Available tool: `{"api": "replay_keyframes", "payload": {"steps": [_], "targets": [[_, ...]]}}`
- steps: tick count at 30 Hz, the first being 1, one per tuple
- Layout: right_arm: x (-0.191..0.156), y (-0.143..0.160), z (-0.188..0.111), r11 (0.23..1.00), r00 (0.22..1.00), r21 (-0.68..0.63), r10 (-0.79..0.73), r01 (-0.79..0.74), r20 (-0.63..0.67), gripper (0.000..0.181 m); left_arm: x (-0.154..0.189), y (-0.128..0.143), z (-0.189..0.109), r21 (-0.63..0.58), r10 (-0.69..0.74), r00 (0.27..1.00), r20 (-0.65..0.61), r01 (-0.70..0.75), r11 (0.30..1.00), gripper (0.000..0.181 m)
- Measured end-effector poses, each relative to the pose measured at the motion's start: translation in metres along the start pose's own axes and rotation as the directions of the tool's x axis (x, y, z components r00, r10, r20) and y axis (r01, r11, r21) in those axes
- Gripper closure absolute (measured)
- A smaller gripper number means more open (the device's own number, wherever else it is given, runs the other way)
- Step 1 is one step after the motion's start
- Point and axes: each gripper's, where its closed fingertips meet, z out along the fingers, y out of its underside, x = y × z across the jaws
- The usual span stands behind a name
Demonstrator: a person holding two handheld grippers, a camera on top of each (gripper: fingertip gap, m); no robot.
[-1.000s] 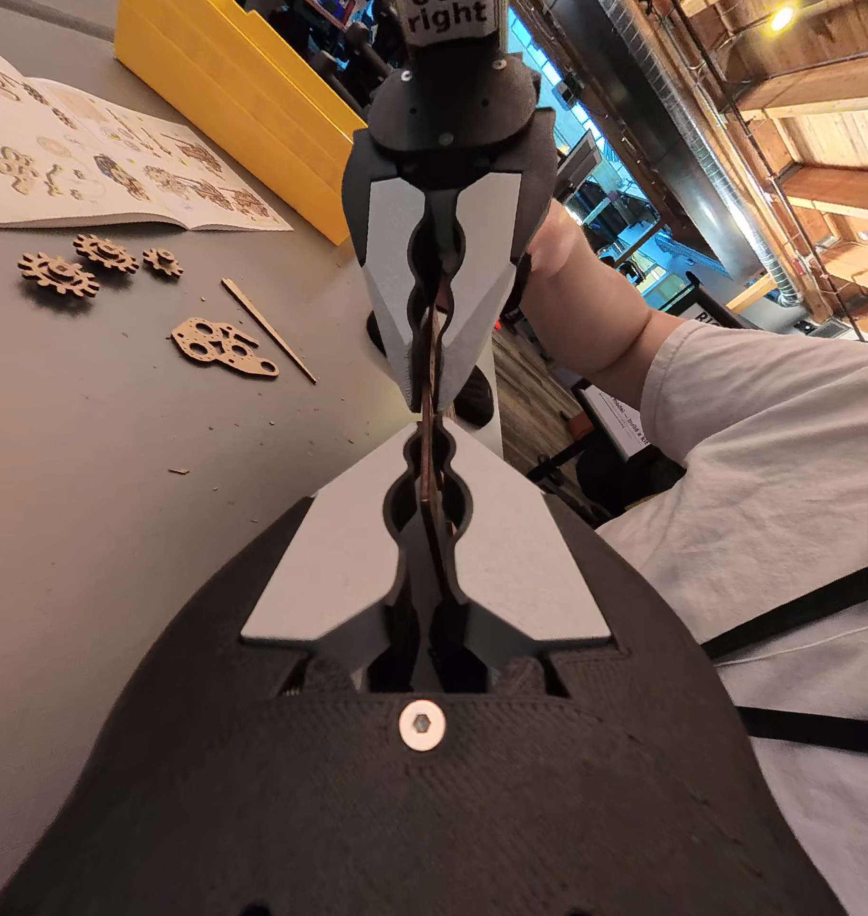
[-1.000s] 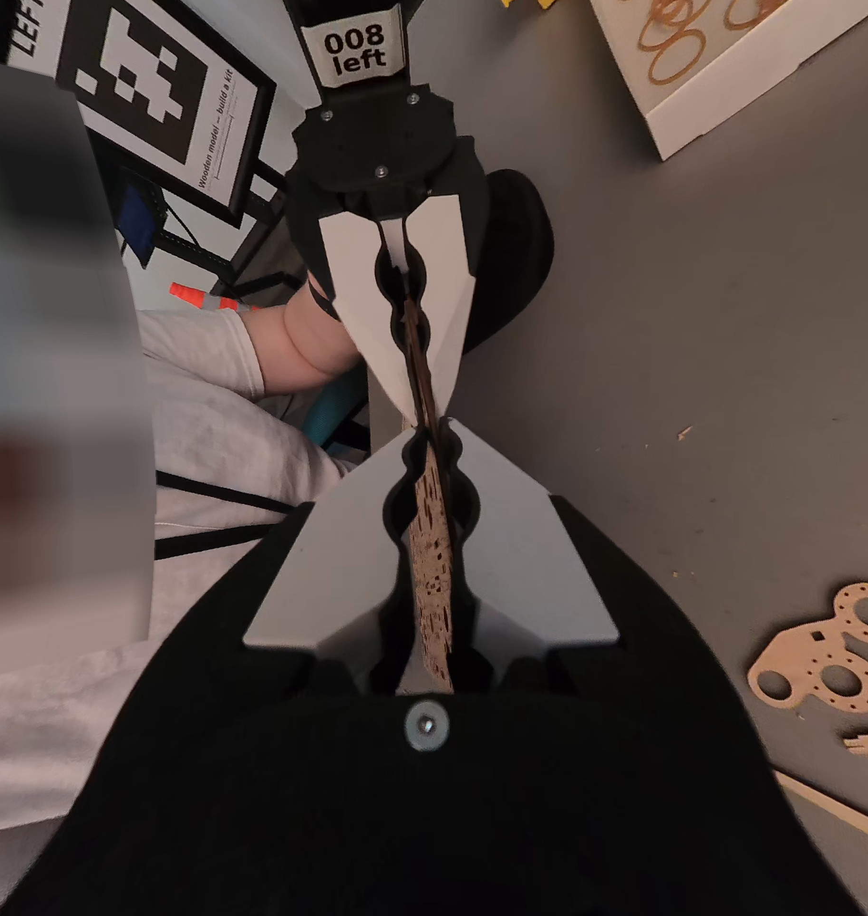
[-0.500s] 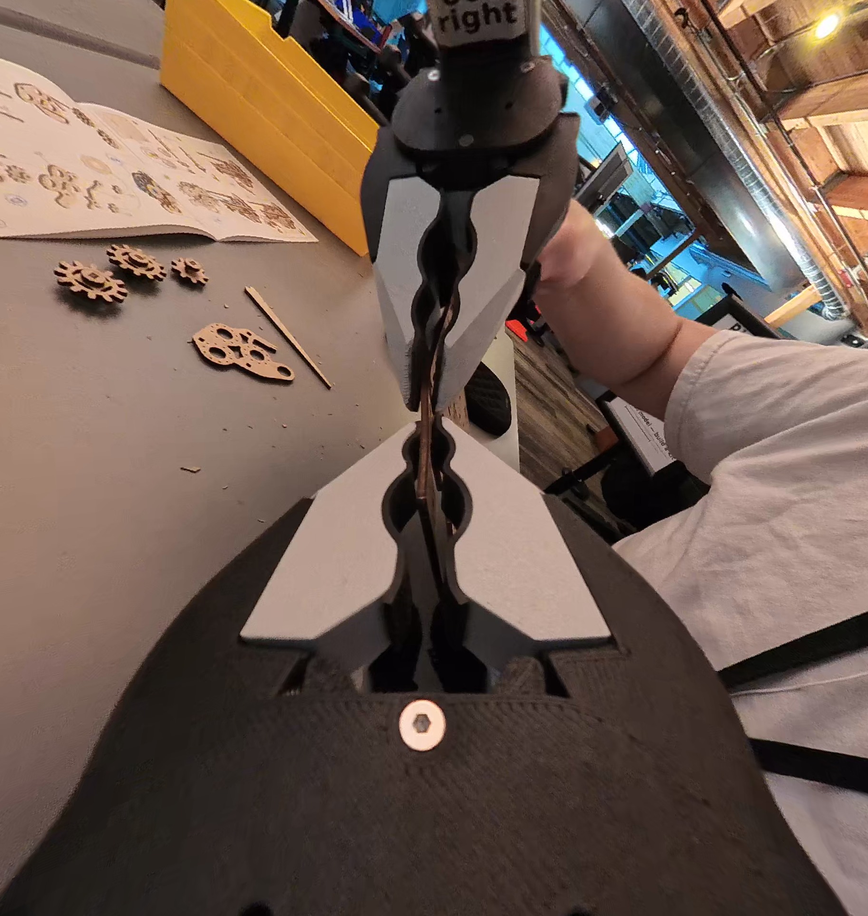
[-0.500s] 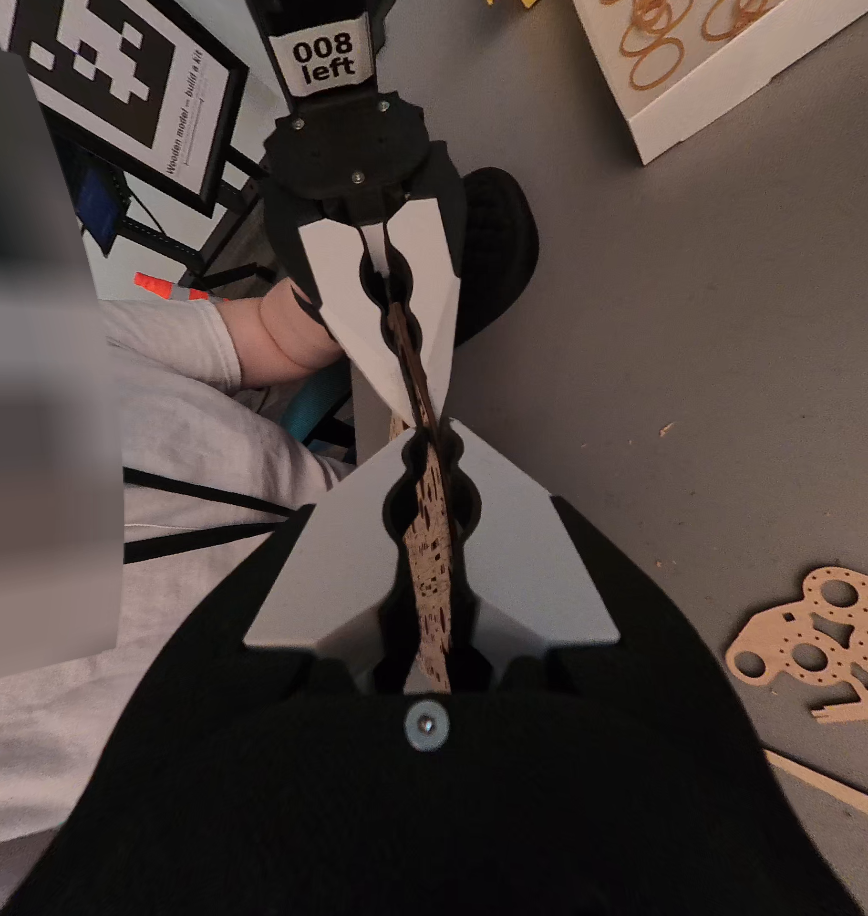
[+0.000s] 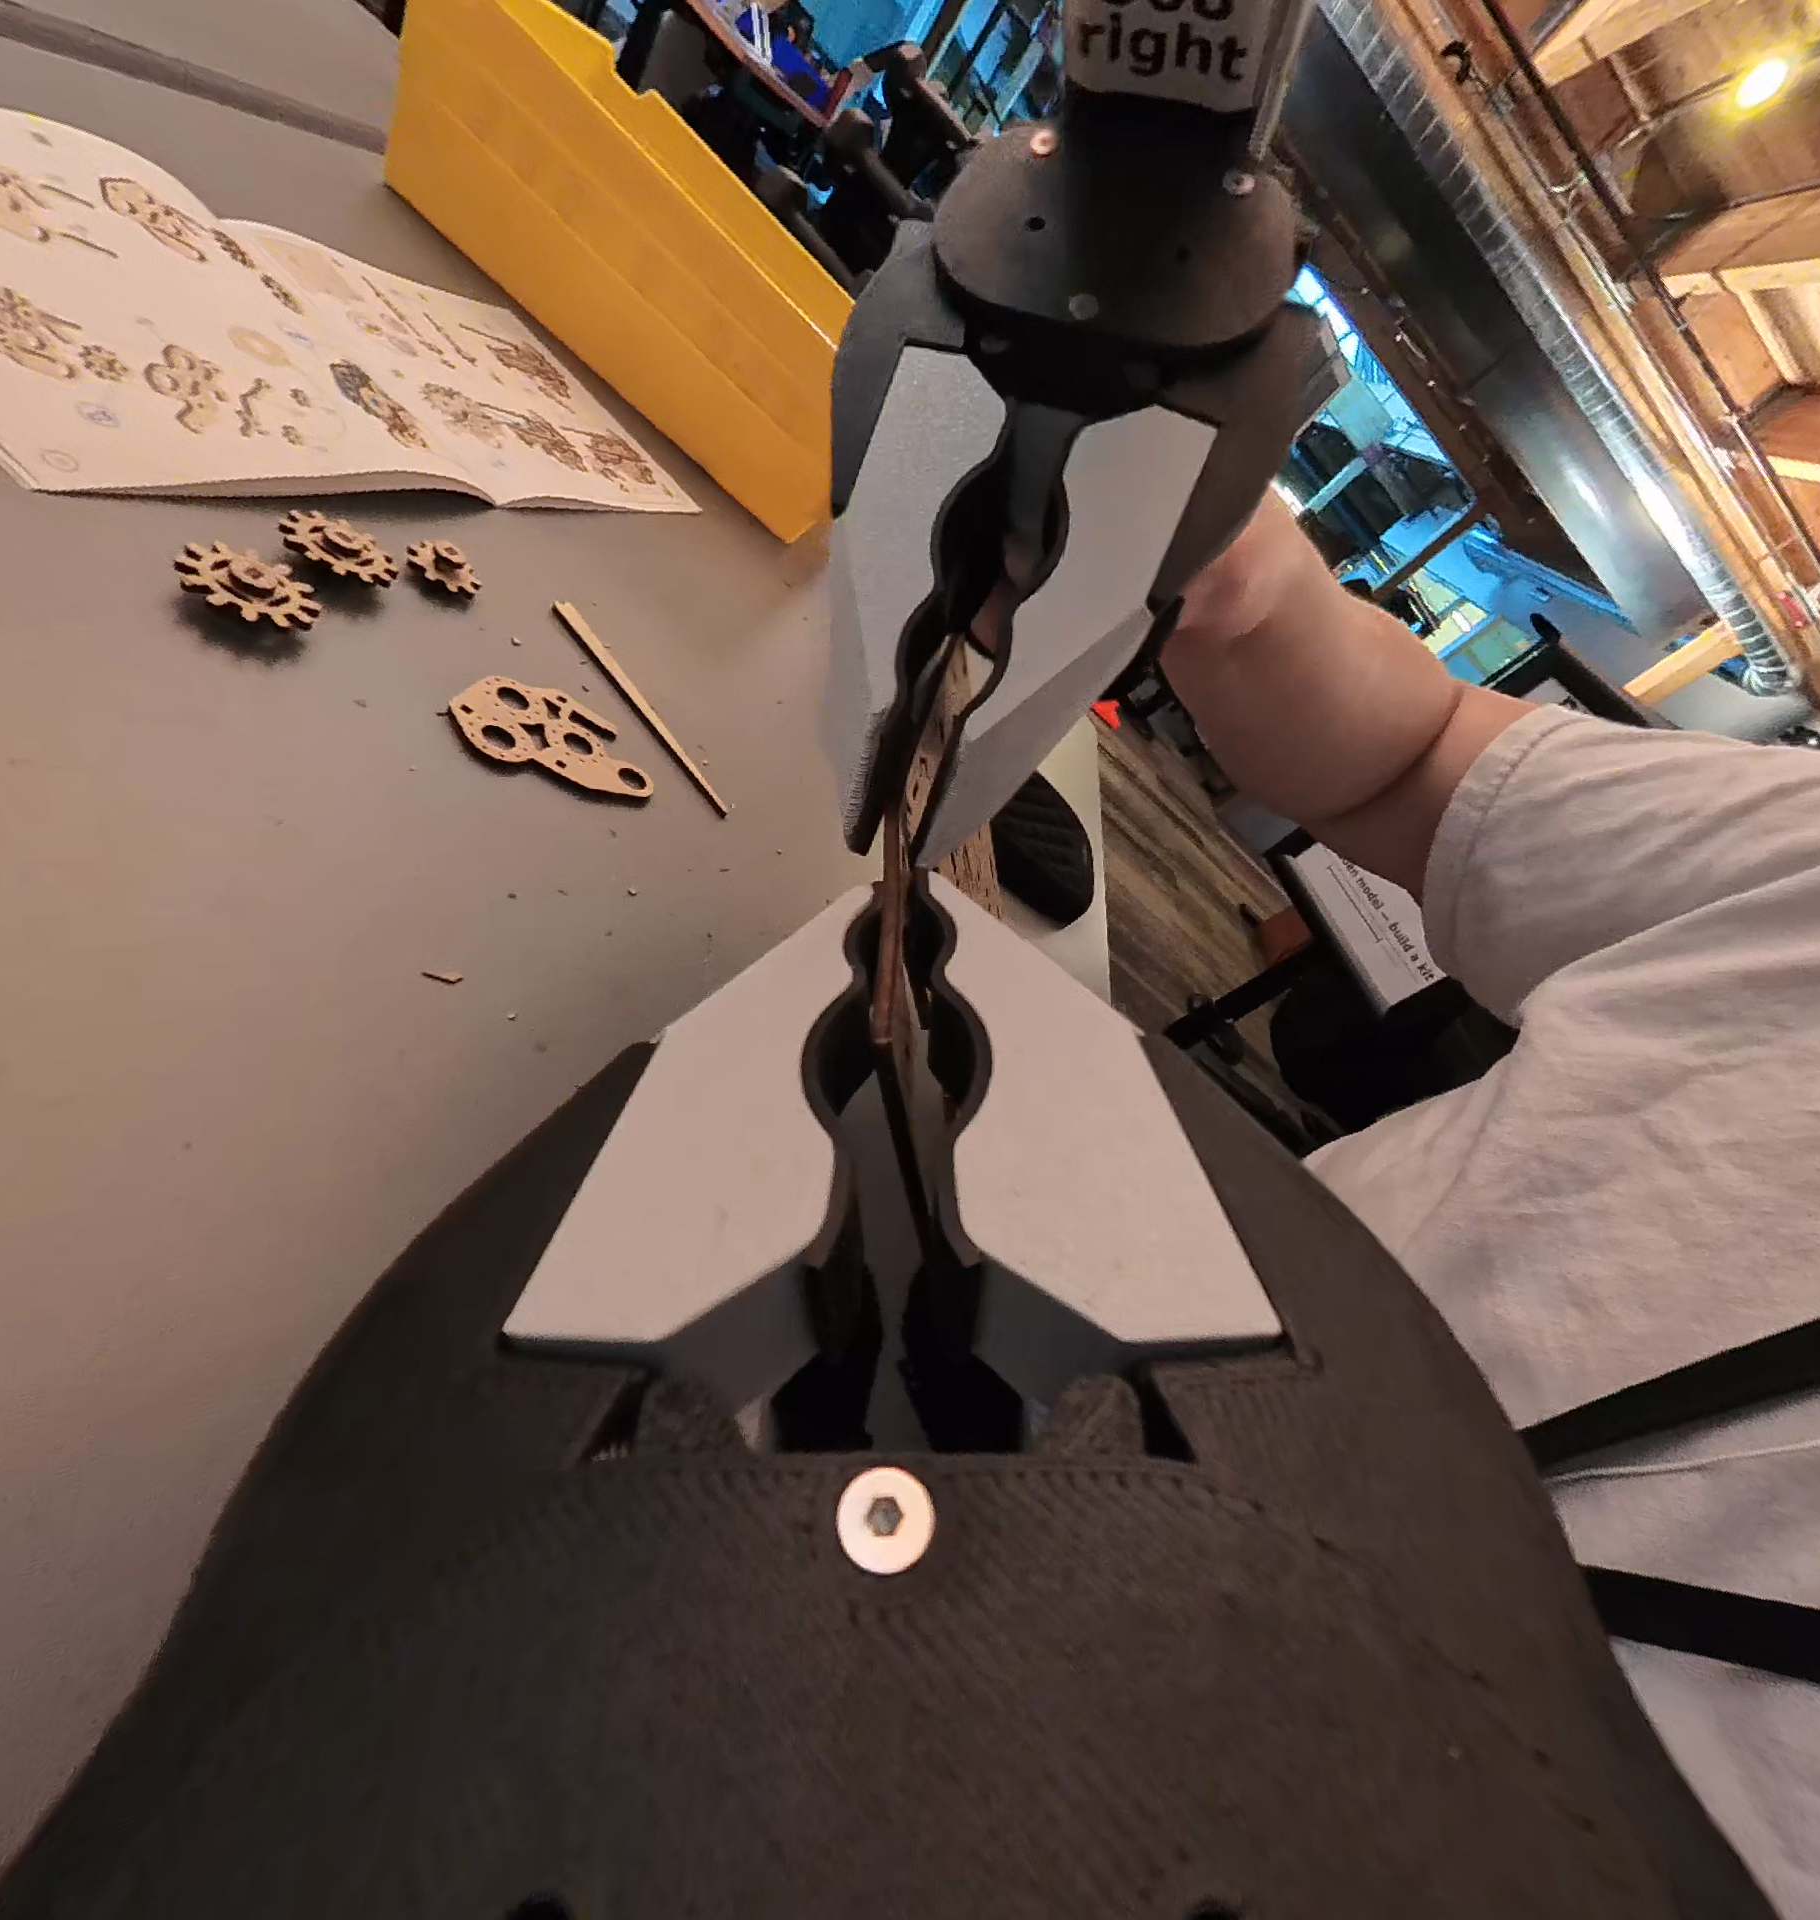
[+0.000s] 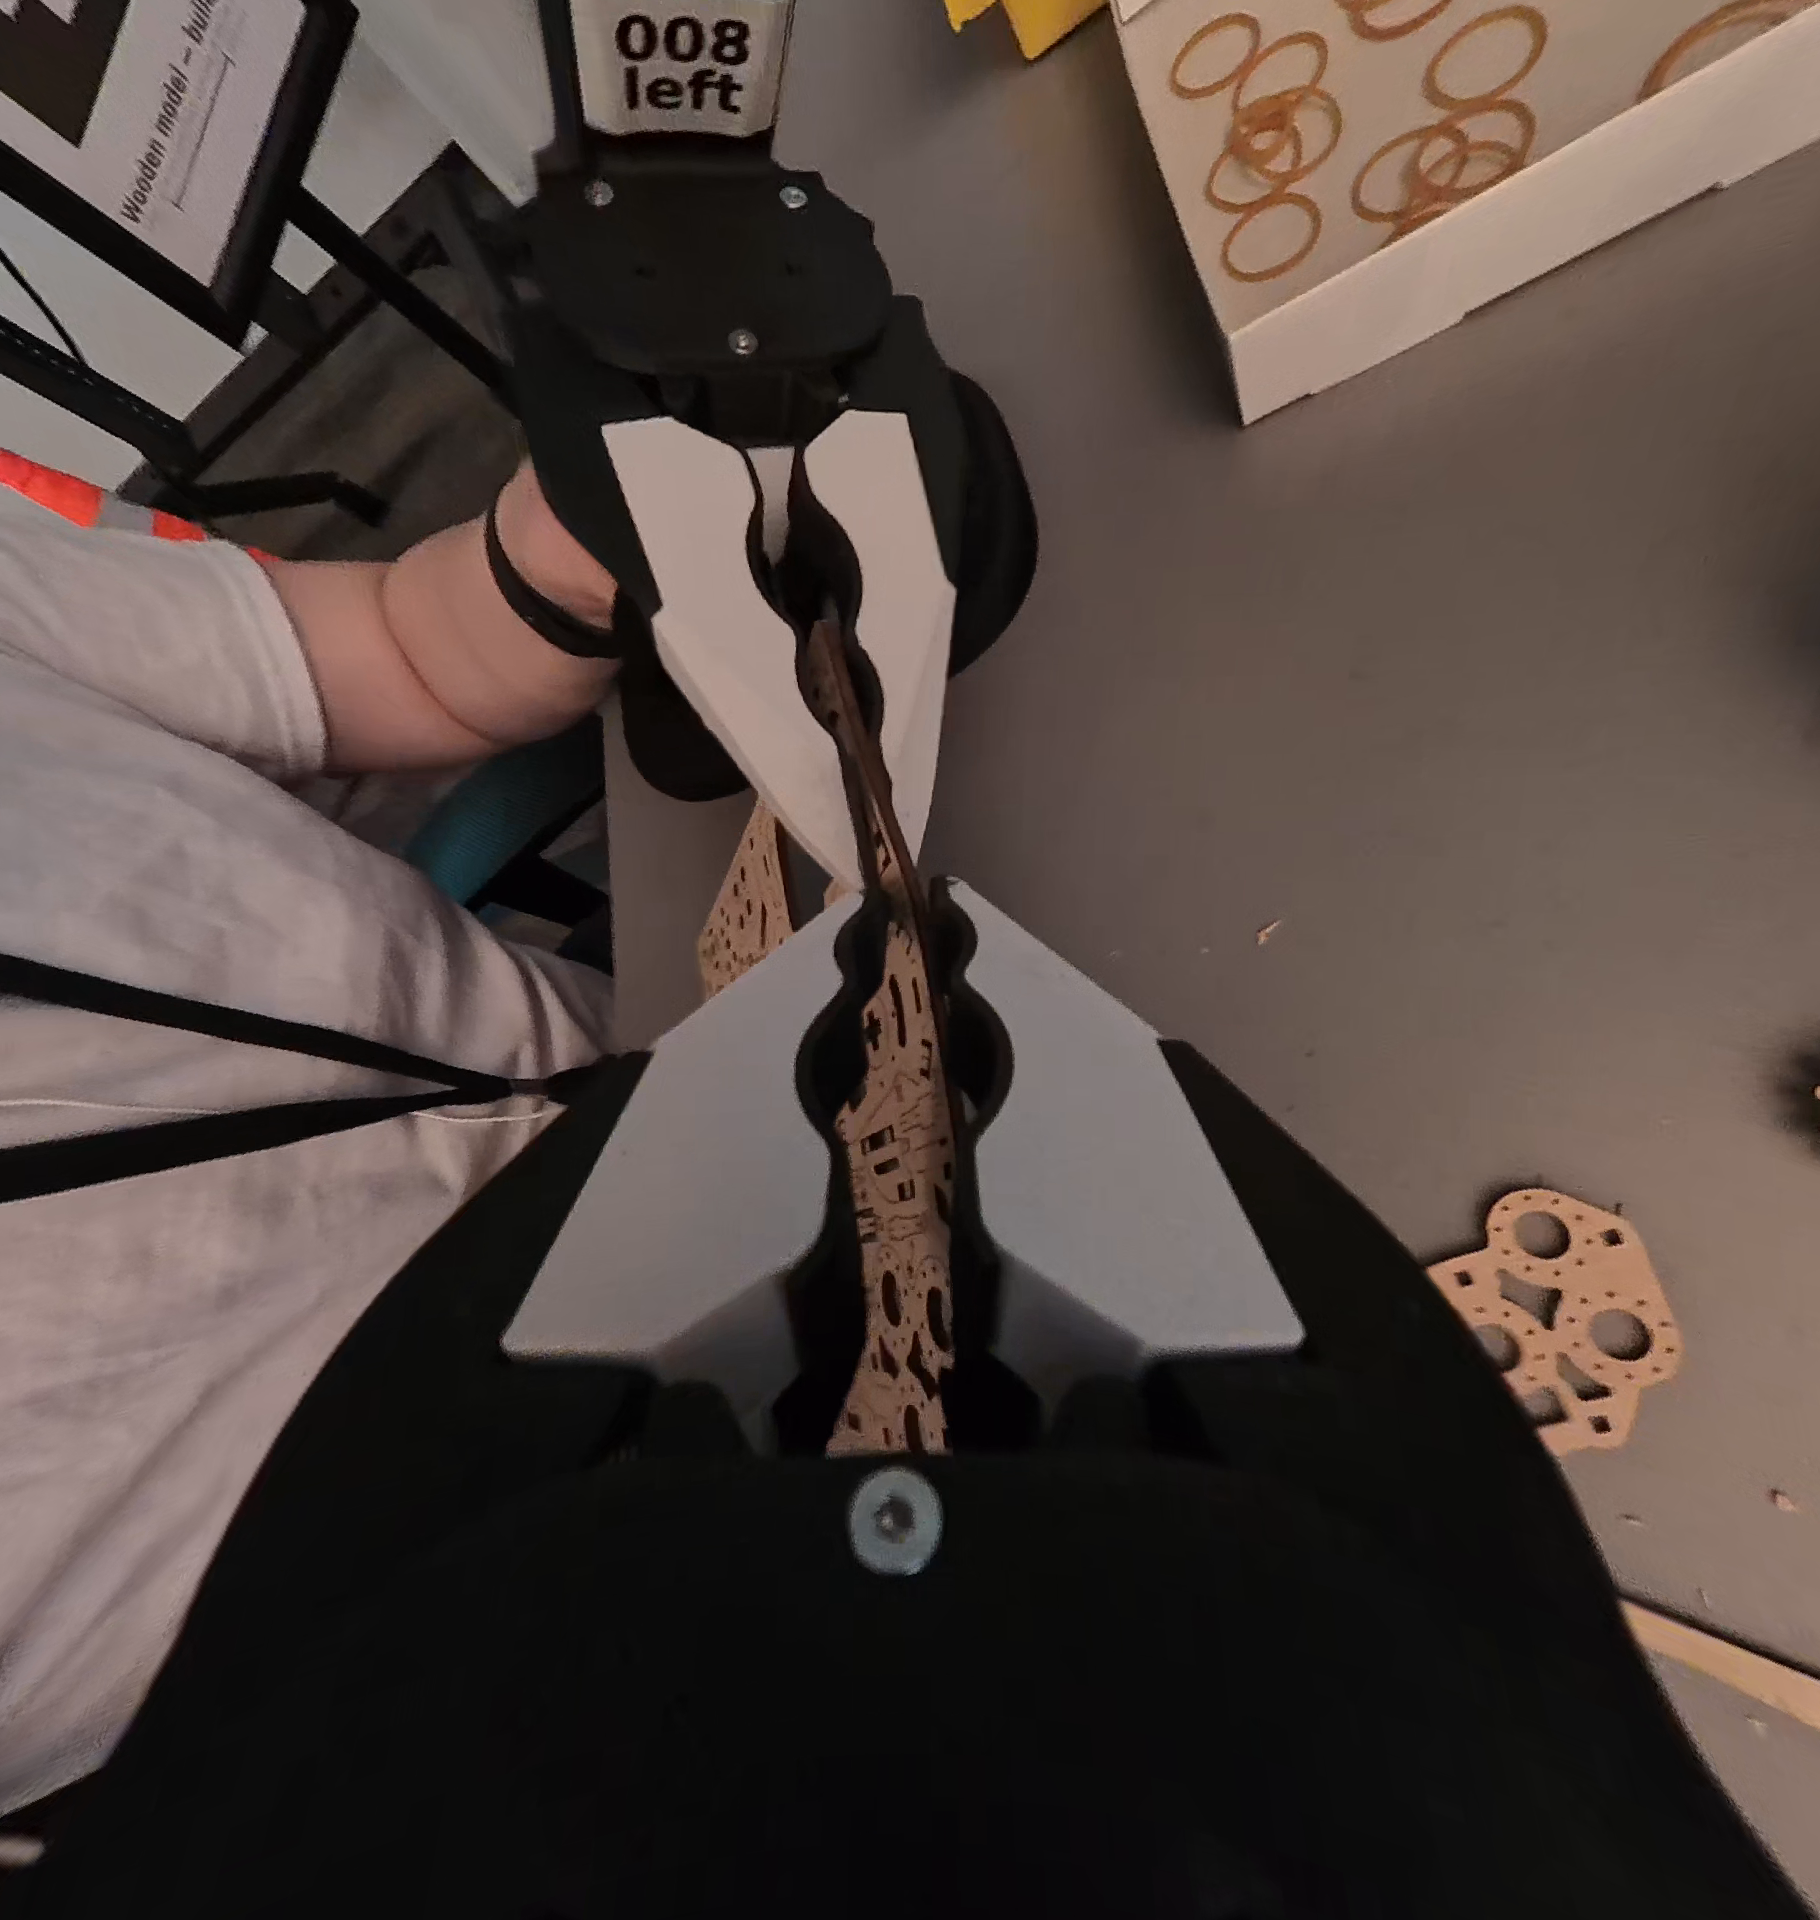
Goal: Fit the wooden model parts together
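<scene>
The left tool (image 5: pixel 901 914) is closed narrow on the edge of a thin wooden sheet (image 6: pixel 890 1226), and the right tool (image 6: pixel 901 914) is clamped on the same sheet from the opposite side, so the two meet tip to tip in the air just off the bench (image 5: pixel 210 1039) edge, in front of the person's shirt. The sheet is laser-cut full of small holes and slots, and in the right wrist view it looks bowed between the grips (a second thin layer may lie against it, but I cannot tell). That bend is the risk: any twist or squeeze of one tool against the other could snap the thin wood along a line of cut-outs, or pop a part loose to fall past the bench edge. Tips this close could also knock together and let the sheet slip. Farther out on the bench lie one perforated plate (image 5: pixel 542 738), one thin wooden stick (image 5: pixel 641 710) beside it, and three small gears (image 5: pixel 246 587) in a row, with a few chips scattered about. Beyond them are one open instruction booklet (image 5: pixel 262 343), one yellow bin (image 5: pixel 615 249), and, in the right wrist view, one white tray (image 6: pixel 1508 281) of rubber bands (image 6: pixel 1270 156), too overlapped to count.
</scene>
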Motion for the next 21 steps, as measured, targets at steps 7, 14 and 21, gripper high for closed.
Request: {"api": "replay_keyframes", "payload": {"steps": [7,14,21], "targets": [[-0.004,-0.001,-0.006,0.996,0.987,-0.043,0.079,-0.074,0.139,0.167,-0.001,-0.001,0.000,0.012,-0.024,0.999,-0.040,0.024,1.000,0.179],[0.000,0.007,0.002,0.989,0.990,-0.142,0.059,-0.040,0.130,0.170,-0.003,-0.001,0.001,0.011,-0.035,0.999,-0.036,0.035,0.999,0.179],[0.001,0.006,0.002,0.991,0.985,-0.111,0.093,-0.077,0.144,0.175,-0.006,0.000,0.001,0.018,-0.038,0.999,-0.022,0.039,0.999,0.176]]}}
